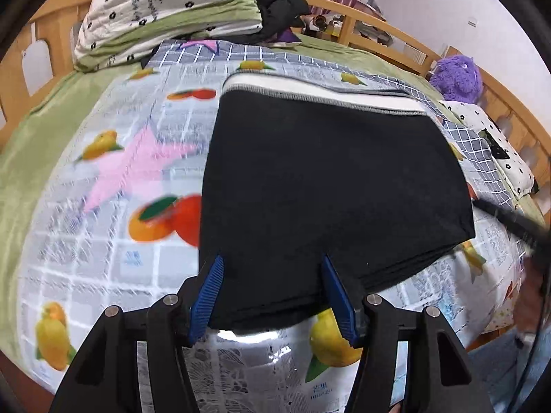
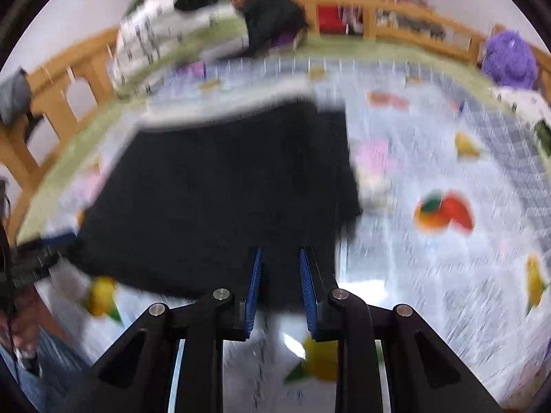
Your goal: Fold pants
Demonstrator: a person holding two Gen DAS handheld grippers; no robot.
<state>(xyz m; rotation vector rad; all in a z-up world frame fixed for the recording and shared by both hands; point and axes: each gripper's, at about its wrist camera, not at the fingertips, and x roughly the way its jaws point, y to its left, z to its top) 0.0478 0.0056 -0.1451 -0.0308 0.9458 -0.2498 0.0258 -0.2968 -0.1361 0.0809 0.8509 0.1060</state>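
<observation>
Folded black pants (image 1: 330,186) lie on the fruit-print bed (image 1: 137,241), both the left gripper (image 1: 272,272) and right gripper (image 2: 279,268) apart over the near edge, seemingly for tidying.

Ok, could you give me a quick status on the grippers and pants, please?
Left gripper open, right gripper open, both at near edge. Pants folded flat on quilt. Nothing in the way.

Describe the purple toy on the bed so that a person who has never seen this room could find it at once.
Start from the wooden bed rail that runs around the fruit-printed quilt. Follow it to the far right corner, beyond the folded black pants with a white waistband. There sits the fluffy purple plush toy, the only shaggy, violet thing; its neighbours are flat printed fabrics.
</observation>
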